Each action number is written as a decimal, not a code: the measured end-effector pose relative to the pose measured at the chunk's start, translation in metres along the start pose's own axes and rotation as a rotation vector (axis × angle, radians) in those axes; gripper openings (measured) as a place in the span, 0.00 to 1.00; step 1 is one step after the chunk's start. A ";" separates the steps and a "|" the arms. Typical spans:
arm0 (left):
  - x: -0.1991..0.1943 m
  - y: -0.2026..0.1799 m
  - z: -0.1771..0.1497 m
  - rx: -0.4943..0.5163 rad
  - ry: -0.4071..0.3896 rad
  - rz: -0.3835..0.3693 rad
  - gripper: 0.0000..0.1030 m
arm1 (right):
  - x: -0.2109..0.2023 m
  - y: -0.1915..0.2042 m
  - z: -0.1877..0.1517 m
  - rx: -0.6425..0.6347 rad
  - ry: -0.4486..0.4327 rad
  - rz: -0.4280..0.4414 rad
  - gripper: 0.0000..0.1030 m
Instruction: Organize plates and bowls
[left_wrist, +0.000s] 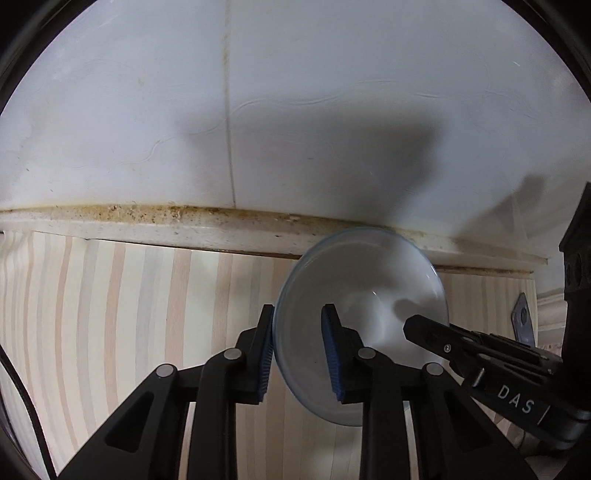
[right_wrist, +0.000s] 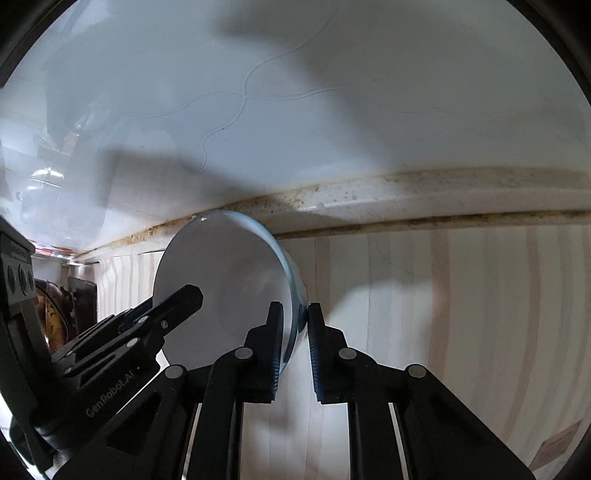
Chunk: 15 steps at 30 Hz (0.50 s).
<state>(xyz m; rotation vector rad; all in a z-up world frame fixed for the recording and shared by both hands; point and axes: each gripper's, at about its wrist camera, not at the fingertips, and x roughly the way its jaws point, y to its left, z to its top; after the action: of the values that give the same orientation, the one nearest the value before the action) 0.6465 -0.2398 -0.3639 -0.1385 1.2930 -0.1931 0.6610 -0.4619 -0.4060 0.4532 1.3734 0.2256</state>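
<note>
White inside with a pale blue rim, the round ceramic bowl (left_wrist: 364, 295) hangs tipped on edge above the striped beige desk (left_wrist: 129, 314), near the stained ledge under the white wall (left_wrist: 295, 110). The left tongs (left_wrist: 297, 347) pinch its rim, one blue pad inside and one outside. The right tongs (right_wrist: 297, 350), nearly closed, clamp the opposite rim (right_wrist: 295, 291).

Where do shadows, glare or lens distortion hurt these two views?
Left wrist view: claw shadow darkens the wall; the fisheye bows the stained ledge; the bowl stays sharp. Right wrist view: a bright reflection washes out the wall's left part; the bowl throws a soft shadow onto the striped counter.
</note>
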 end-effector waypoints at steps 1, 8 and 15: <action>-0.004 -0.003 -0.003 0.010 -0.006 0.004 0.22 | -0.003 -0.001 -0.003 0.000 0.000 0.001 0.14; -0.049 -0.025 -0.027 0.051 -0.049 -0.027 0.22 | -0.047 -0.002 -0.037 -0.007 -0.026 -0.009 0.14; -0.105 -0.050 -0.069 0.110 -0.080 -0.061 0.22 | -0.116 -0.003 -0.092 -0.002 -0.088 -0.031 0.14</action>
<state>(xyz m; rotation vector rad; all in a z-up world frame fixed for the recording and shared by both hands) 0.5495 -0.2657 -0.2736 -0.0911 1.1963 -0.3070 0.5487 -0.4957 -0.3156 0.4352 1.2932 0.1801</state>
